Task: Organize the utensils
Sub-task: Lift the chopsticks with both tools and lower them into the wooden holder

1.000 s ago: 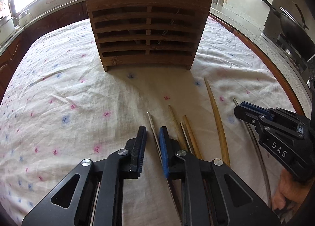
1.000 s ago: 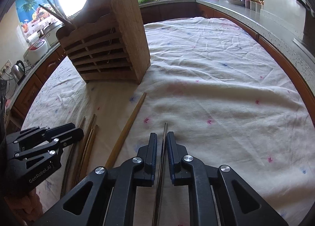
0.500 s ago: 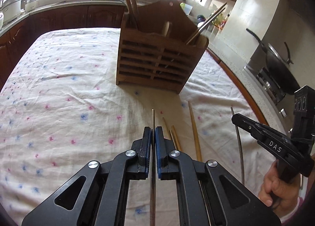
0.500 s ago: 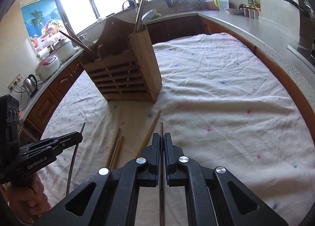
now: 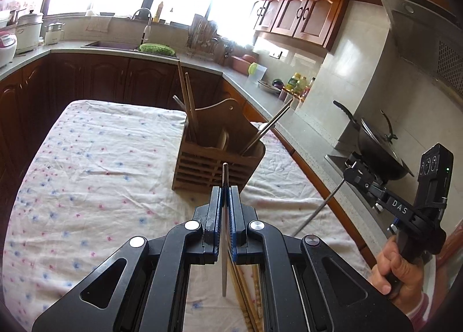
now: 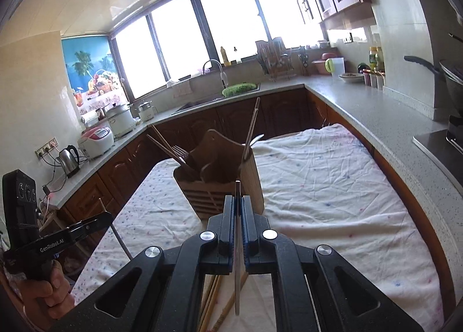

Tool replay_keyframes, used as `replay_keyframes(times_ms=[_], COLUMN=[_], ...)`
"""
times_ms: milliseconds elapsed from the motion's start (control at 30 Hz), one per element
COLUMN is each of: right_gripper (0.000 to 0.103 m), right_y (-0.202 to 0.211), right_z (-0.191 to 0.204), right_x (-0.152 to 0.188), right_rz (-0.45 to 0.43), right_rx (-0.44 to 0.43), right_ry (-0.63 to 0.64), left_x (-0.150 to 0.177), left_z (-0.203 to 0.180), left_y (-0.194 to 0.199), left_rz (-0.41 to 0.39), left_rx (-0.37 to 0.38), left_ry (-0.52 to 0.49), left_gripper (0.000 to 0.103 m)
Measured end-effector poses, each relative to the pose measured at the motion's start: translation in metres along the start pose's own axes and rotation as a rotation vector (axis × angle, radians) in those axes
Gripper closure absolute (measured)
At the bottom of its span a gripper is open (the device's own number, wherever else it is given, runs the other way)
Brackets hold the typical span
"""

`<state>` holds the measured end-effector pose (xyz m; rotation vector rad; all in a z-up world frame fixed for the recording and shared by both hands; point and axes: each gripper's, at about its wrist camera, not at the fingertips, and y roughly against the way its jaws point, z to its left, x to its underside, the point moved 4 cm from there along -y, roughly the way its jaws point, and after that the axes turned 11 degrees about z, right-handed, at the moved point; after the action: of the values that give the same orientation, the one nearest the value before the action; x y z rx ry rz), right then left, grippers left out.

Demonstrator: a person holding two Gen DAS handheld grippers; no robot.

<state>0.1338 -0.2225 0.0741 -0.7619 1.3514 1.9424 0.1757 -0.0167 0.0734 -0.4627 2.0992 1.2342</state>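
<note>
A slatted wooden utensil holder [image 5: 215, 155] [image 6: 222, 184] stands on the cloth-covered table, with chopsticks and metal utensils sticking out of it. My left gripper [image 5: 225, 190] is shut on a metal chopstick [image 5: 224, 175], lifted above the table and pointing at the holder. My right gripper [image 6: 238, 198] is shut on another metal chopstick [image 6: 237, 190], also lifted and facing the holder. Each gripper shows in the other's view, the right one [image 5: 351, 173] and the left one [image 6: 108, 216]. Several wooden chopsticks [image 5: 246, 297] [image 6: 214, 300] lie on the cloth beneath the grippers.
The floral white cloth [image 5: 86, 181] covers the table. A grey counter [image 6: 376, 112] wraps around the right and back. A wok [image 5: 379, 146] sits on the stove at right. Rice cookers [image 6: 95, 138] and a kettle [image 6: 69, 158] stand at left.
Both grippers closed on metal chopsticks that lay on the cloth and lifted them well above the table, facing the holder from higher up.
</note>
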Motion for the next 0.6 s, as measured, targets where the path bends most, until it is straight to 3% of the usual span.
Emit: replay_keyframes(times_ms=[600], right_gripper=[0.099], right_y=[0.002], right_z=[0.005], right_x=[-0.021], right_rz=[-0.037], right_rx=[-0.013], right_ry=[0.014], left_x=[-0.024], left_z=[0.008], left_y=[0.011], left_rz=[-0.076], left_rx=[-0.015], left_ry=[0.004], left_gripper=[0.099])
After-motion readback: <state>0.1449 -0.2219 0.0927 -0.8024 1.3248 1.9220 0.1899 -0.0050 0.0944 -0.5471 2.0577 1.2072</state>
